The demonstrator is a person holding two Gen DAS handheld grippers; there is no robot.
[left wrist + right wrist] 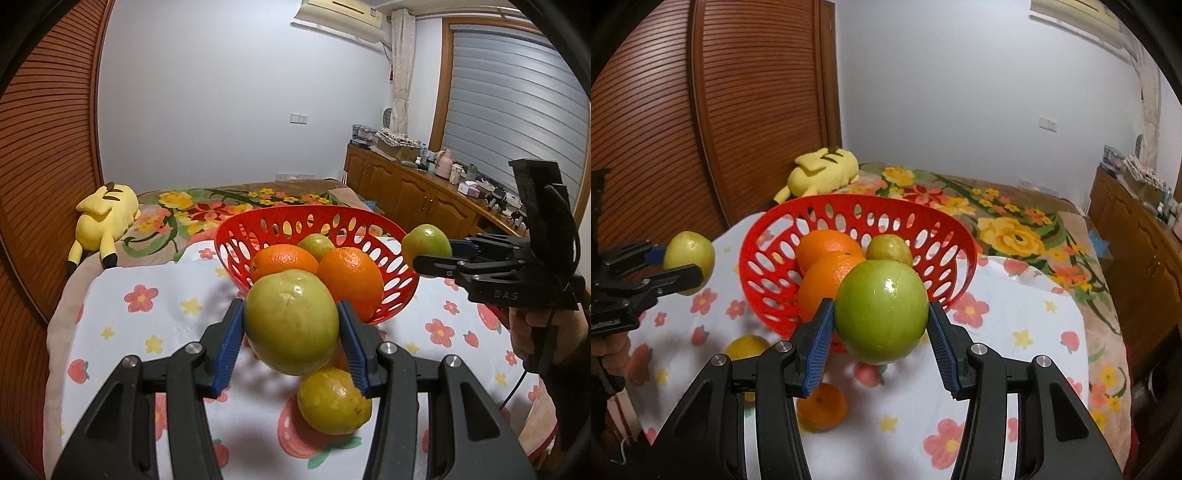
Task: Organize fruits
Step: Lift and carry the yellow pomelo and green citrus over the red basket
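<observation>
White flowered cloth point(177, 288) covers the bed beside a louvred wooden wardrobe point(48, 147).

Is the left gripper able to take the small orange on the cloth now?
Probably not: the left gripper is shut on a green fruit, so its jaws are full. The small orange lies free on the cloth.

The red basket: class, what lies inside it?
Inside the red basket lie two oranges and one green fruit. The basket's floor beneath them is covered, as is its near side behind the gripper-held fruit.
</observation>
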